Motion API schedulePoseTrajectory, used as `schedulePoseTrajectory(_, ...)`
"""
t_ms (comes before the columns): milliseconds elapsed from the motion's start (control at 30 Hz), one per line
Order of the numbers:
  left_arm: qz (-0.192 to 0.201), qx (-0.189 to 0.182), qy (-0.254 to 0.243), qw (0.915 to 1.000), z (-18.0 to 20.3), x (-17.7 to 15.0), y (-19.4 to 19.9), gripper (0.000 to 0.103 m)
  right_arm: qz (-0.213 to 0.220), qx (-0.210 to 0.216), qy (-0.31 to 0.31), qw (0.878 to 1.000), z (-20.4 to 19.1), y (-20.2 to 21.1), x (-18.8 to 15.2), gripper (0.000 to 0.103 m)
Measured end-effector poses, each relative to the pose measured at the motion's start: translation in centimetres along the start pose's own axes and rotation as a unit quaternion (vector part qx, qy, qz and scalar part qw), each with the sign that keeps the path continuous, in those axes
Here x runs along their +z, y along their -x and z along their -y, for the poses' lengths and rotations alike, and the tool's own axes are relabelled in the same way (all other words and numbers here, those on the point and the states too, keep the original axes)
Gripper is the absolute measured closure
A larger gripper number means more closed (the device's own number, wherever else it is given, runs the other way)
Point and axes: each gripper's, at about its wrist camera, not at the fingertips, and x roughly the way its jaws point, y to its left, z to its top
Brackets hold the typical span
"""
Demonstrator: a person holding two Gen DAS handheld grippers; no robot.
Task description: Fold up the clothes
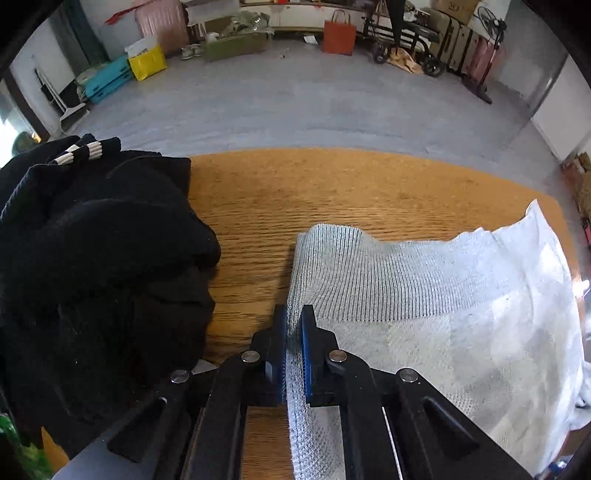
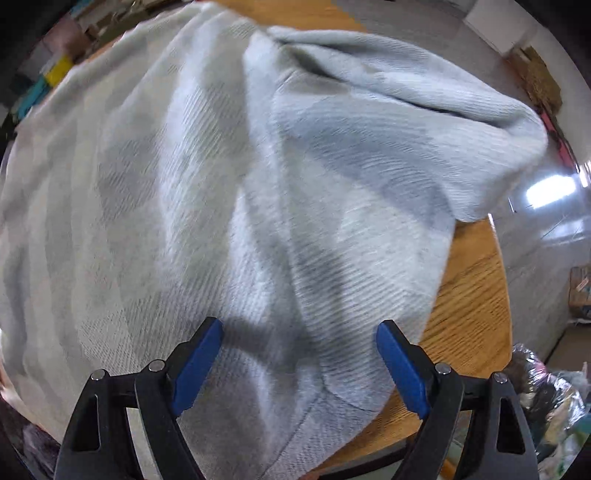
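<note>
The left tongs are clenched on the ribbed edge of a pale grey sweater, a narrow fold of the knit pinched between the two blue pads. From that pinch the ribbed band runs away from the camera and bends toward the right, while the rest of the sweater spreads to the right over the wooden counter, its far corner reaching close to the counter's right edge. Just left of the tongs sits a heap of black clothes, piled high, with a black-and-white striped cuff showing at its top. A strip of bare wood separates the heap from the sweater. Beyond the counter lies a grey floor with an orange paper bag and a yellow bag near the far wall.

In the right wrist view, the right tongs are released, their blue pads standing wide apart and pointing down over the sweater, gripping nothing. The cloth fills most of that view, rumpled, with a broad fold running down its middle and a bunched, rounded part toward the upper right. The counter shows bare along the right side, where the sweater's edge ends short of the rim. This view is slightly blurred.
</note>
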Motion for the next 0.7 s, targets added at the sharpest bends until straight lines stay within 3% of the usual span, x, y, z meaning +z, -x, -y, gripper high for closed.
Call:
schedulePoseTrajectory(267, 0.002, -0.002, 0.057, 0.9984, -2.6, 2.1, -0.8, 0.096, 0.007, 0.015, -0.011, 1.000, 0.8, -0.2, 0.7, 0.012)
schedulePoseTrajectory(333, -0.006, 0.019, 0.054, 0.9983, -2.7, 1.9, -1.5, 0.097, 0.007, 0.023, -0.020, 1.000, 1.5, -0.4, 0.8, 0.010)
schedulePoseTrajectory(400, 0.007, 0.067, 0.051, 0.9964, -3.2, 1.8, -1.8, 0.103, 0.009, 0.025, -0.025, 0.999, 2.1, -0.5, 0.9, 0.009)
schedulePoseTrajectory(467, 0.034, 0.076, 0.050, 0.9953, -4.2, 1.6, -1.2, 0.103, 0.010, 0.026, -0.027, 0.999, 2.4, -0.6, 1.0, 0.007)
schedulePoseTrajectory(700, -0.003, -0.043, 0.056, 0.9975, -4.5, 0.8, 1.5, 0.103, 0.012, 0.022, -0.031, 0.999, 3.2, -0.7, 2.1, 0.005)
